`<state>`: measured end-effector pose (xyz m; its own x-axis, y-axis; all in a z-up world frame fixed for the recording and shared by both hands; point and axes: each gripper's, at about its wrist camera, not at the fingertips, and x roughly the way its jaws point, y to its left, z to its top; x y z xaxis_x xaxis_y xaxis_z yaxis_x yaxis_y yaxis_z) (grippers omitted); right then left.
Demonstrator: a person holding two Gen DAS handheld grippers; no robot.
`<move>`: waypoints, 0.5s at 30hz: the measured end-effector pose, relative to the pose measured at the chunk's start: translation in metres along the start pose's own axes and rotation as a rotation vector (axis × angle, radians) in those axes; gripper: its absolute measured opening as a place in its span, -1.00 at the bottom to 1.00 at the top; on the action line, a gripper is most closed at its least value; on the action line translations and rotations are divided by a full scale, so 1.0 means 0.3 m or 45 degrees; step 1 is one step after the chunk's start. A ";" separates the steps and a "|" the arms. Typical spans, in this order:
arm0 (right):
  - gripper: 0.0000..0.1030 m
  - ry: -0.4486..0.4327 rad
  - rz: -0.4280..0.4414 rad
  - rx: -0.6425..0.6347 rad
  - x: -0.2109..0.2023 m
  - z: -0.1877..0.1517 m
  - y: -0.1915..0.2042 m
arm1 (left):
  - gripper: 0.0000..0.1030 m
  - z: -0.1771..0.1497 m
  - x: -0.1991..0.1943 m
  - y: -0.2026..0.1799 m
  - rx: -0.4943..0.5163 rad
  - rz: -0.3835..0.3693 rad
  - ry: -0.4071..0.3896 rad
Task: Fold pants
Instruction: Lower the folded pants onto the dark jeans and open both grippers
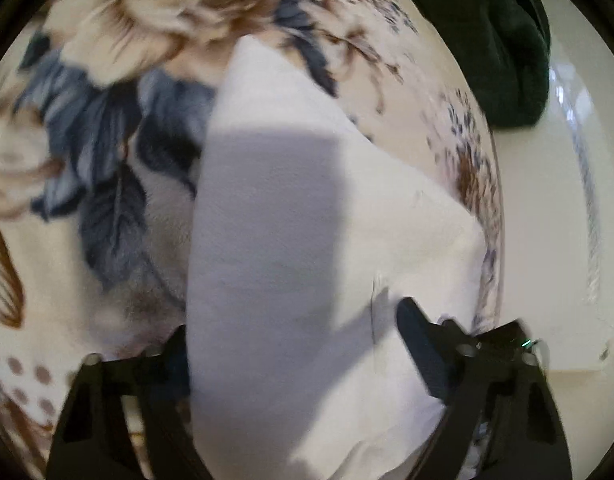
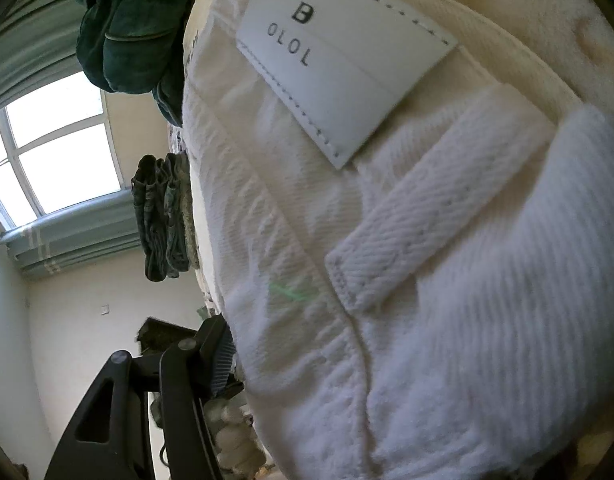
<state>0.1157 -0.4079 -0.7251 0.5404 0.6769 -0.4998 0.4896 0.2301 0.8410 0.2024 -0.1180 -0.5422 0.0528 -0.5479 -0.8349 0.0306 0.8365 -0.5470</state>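
Observation:
White twill pants (image 1: pixel 307 240) lie on a floral blanket (image 1: pixel 107 120). In the left wrist view a fold of the pants runs up between the two black fingers (image 1: pixel 423 340) of my left gripper (image 1: pixel 299 344), which is shut on the fabric. In the right wrist view the pants' waistband (image 2: pixel 387 240) fills the frame, with a white brand label (image 2: pixel 343 76) and a belt loop (image 2: pixel 427 204). Only the left finger (image 2: pixel 215 356) of my right gripper shows, pressed against the cloth; the other finger is hidden behind the pants.
A dark green garment (image 1: pixel 515 40) lies at the blanket's far right edge, also in the right wrist view (image 2: pixel 127 28). A stack of folded greenish clothes (image 2: pixel 163 216) sits beyond. A window (image 2: pixel 47 156) and pale wall are behind.

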 end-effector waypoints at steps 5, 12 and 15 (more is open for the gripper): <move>-0.30 -0.072 -0.062 -0.051 -0.030 -0.043 0.066 | -0.43 -0.020 -0.064 -0.035 0.066 0.023 -0.035; -0.41 -0.102 -0.114 -0.103 -0.075 -0.078 0.191 | -0.55 -0.026 -0.184 -0.102 0.017 -0.027 -0.083; -0.42 -0.092 -0.109 -0.122 -0.115 -0.081 0.293 | -0.55 -0.022 -0.266 -0.154 0.008 -0.045 -0.103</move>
<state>0.1235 -0.3940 -0.6288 0.5490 0.6006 -0.5813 0.4706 0.3527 0.8088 0.1903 -0.1130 -0.4507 0.1322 -0.5750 -0.8074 0.0398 0.8170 -0.5753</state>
